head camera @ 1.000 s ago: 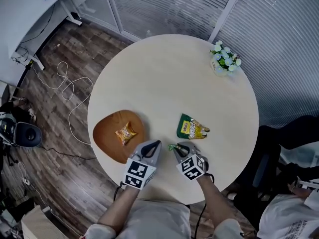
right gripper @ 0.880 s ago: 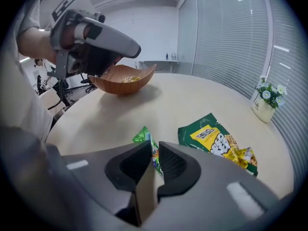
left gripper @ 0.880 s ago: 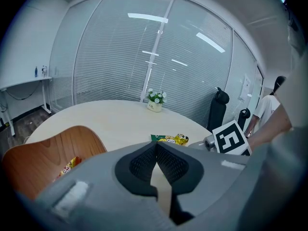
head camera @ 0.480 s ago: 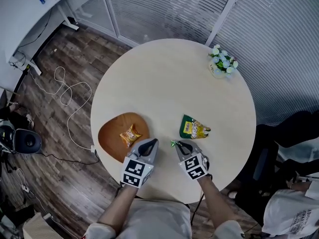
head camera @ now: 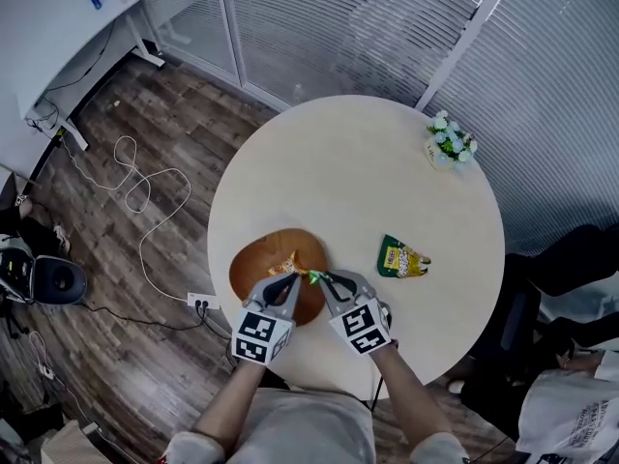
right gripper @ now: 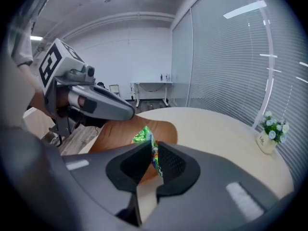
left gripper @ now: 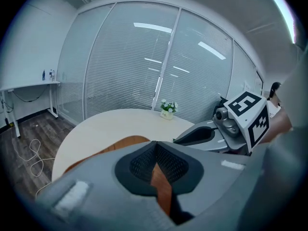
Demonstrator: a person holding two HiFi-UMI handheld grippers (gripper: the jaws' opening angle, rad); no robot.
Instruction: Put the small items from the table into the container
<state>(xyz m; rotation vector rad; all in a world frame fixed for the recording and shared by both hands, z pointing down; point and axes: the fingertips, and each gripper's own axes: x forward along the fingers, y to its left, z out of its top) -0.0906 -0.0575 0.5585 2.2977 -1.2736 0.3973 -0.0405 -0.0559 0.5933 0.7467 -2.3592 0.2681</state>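
Round pale table [head camera: 368, 182]: right gripper [head camera: 325, 279] pinches crinkly green packet [right gripper: 143, 135], left gripper [head camera: 287, 281] closed.

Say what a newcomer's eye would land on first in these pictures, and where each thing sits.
The right gripper is clamped on a small green packet over the brown tray at the round table's near edge, with the left gripper close beside it. A larger green snack bag lies alone on the table to the right, and a little pot of flowers stands at the far edge.
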